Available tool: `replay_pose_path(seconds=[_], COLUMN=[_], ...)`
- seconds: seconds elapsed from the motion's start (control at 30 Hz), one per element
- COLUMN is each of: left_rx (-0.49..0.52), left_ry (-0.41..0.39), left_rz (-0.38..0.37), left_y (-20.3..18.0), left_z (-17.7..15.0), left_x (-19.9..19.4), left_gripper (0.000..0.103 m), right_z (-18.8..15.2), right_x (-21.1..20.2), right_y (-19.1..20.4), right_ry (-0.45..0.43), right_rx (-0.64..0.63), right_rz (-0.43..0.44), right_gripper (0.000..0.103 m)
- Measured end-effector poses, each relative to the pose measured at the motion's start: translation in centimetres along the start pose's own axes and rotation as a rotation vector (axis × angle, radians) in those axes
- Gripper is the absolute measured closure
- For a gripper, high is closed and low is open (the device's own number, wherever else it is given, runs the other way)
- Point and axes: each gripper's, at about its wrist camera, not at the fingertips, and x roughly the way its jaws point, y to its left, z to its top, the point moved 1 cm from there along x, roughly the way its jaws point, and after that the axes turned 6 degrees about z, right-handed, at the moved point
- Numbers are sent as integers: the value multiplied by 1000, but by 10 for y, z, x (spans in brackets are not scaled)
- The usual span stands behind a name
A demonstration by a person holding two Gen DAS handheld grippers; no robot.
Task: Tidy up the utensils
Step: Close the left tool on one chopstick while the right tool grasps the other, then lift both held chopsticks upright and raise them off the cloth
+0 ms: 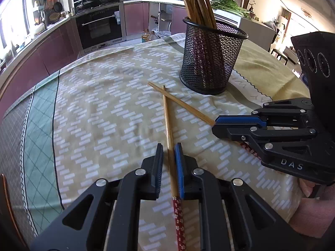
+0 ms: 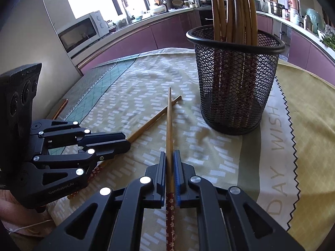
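Observation:
Two bamboo chopsticks with red flowered handles lie crossed on the tablecloth in front of a black mesh holder (image 1: 209,62) (image 2: 234,87). Several more chopsticks (image 1: 196,0) (image 2: 234,10) stand in the holder. My left gripper (image 1: 169,146) (image 2: 125,141) is shut on one chopstick (image 1: 168,121) (image 2: 155,118) near where the bamboo meets the red handle. My right gripper (image 2: 170,154) (image 1: 214,124) is shut on the other chopstick (image 2: 169,115) (image 1: 184,105) at the same spot. Both tips point toward the holder, and the right one's chopstick lies across the left one's.
A yellow-green patterned tablecloth (image 1: 104,104) covers the table, and its edge falls away at the left. A hand (image 1: 314,209) holds the right gripper. Beyond the table are purple cabinets, an oven (image 1: 100,27), a microwave (image 2: 81,33) and leafy greens (image 1: 228,5).

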Motion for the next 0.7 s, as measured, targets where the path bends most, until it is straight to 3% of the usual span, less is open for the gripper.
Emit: replay_pose_path(seconds=[0.2, 0.37, 0.7], left_rx=[33, 30, -25], left_ry=[5, -4, -41], left_rz=[12, 19, 6], left_y=[-2, -5, 5], left_z=[11, 13, 11], left_x=[9, 10, 0], left_gripper=[88, 94, 95], right_z=[7, 8, 6], right_x=[9, 11, -6], right_y=[6, 7, 0], right_ry=[10, 6, -46], right_rx=[-39, -52, -16], right_rz=[-29, -40, 10], right_gripper=[93, 95, 97])
